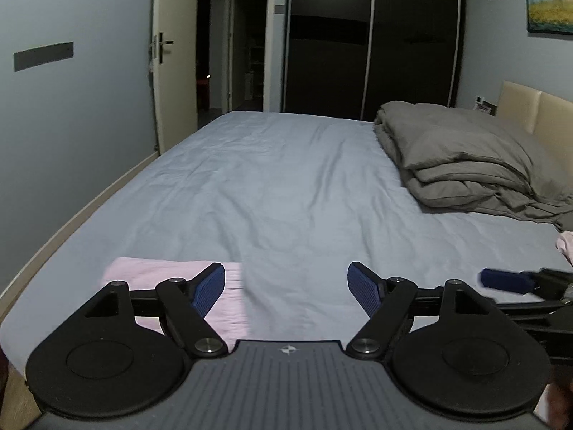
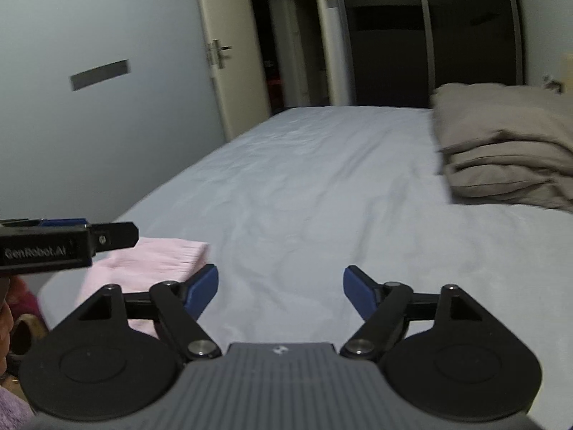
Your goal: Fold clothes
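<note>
A folded pale pink garment (image 1: 172,279) lies flat on the light blue bed sheet (image 1: 286,186) near the front left corner; it also shows in the right wrist view (image 2: 150,265). My left gripper (image 1: 286,290) is open and empty, hovering just right of the garment. My right gripper (image 2: 281,288) is open and empty over bare sheet, to the right of the garment. Its blue fingertip (image 1: 501,281) shows at the right of the left wrist view. The left gripper's body (image 2: 53,247) shows at the left of the right wrist view. Another bit of pink cloth (image 1: 566,245) peeks in at the right edge.
A folded grey duvet (image 1: 465,165) is stacked at the head of the bed on the right, by the beige headboard (image 1: 537,114). A dark wardrobe (image 1: 369,43) and an open door (image 1: 172,53) stand beyond the bed. The bed's left edge runs along the wall.
</note>
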